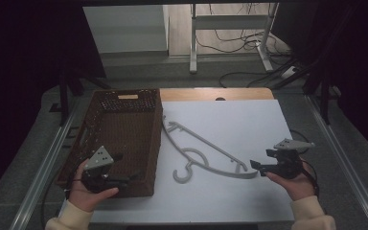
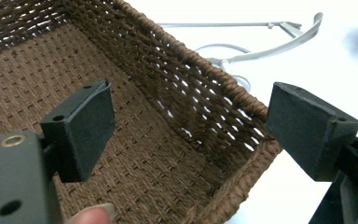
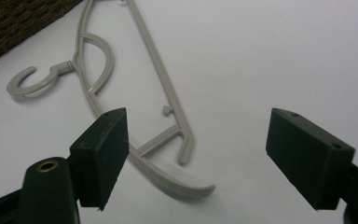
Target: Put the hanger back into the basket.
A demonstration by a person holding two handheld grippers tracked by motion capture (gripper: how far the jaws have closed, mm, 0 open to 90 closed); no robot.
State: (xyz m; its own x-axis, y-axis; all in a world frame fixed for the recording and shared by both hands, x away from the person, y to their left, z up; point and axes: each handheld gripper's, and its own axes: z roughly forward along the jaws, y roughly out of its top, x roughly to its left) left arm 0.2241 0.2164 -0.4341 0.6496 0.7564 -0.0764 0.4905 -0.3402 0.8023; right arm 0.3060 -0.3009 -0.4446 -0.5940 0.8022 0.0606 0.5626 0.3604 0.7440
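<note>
A grey plastic hanger [image 1: 206,152] lies flat on the white table top, hook toward the front, just right of a brown woven basket [image 1: 120,139]. My left gripper [image 1: 124,178] hovers open over the basket's near right corner; in the left gripper view its jaws straddle the basket wall [image 2: 205,88] with nothing between them. My right gripper [image 1: 256,166] is open, just right of the hanger's near end. In the right gripper view the hanger [image 3: 140,107] lies ahead, its end [image 3: 186,186] between the spread jaws but not touched.
The basket holds nothing that I can see. The white table top [image 1: 249,124] has a wooden strip at its far edge. Metal rails run along both sides. Beyond the table are a desk frame [image 1: 230,33] and cables on the floor.
</note>
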